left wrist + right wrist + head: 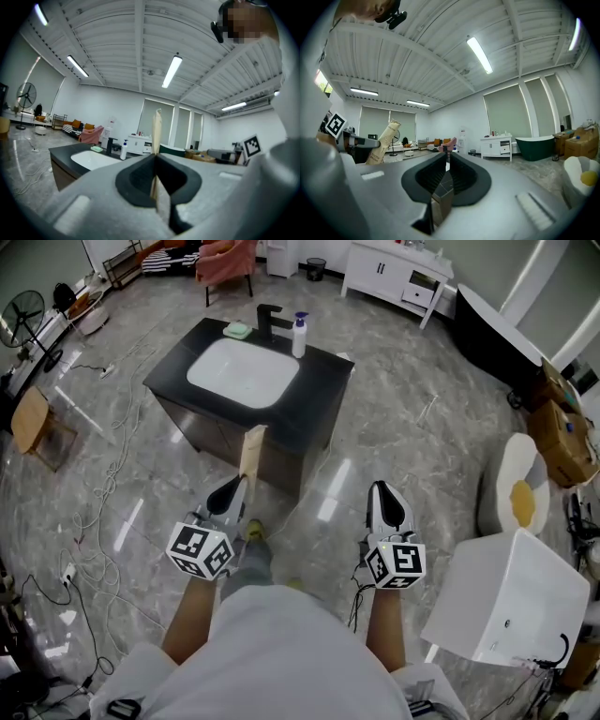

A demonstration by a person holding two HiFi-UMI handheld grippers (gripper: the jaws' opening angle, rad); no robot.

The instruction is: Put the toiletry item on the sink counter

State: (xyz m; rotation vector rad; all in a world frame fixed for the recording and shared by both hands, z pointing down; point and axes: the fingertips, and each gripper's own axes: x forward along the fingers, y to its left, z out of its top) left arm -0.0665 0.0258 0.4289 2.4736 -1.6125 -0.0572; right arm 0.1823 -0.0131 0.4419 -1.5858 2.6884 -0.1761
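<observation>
Box [251, 451] sticks up from the left gripper [246, 482], jaws pinched tight on its lower end; counter [323, 381] is well ahead of it. Right gripper [384, 491] is closed, empty. Grip that low, the box could tilt or slip out mid-carry.

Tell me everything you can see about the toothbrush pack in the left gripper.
The toothbrush pack is a long, flat, narrow sleeve of tan kraft-looking cardboard with dark print. It stands nearly upright in the air, short of the sink counter. Only the left gripper touches it, shut on its lower end.
</observation>
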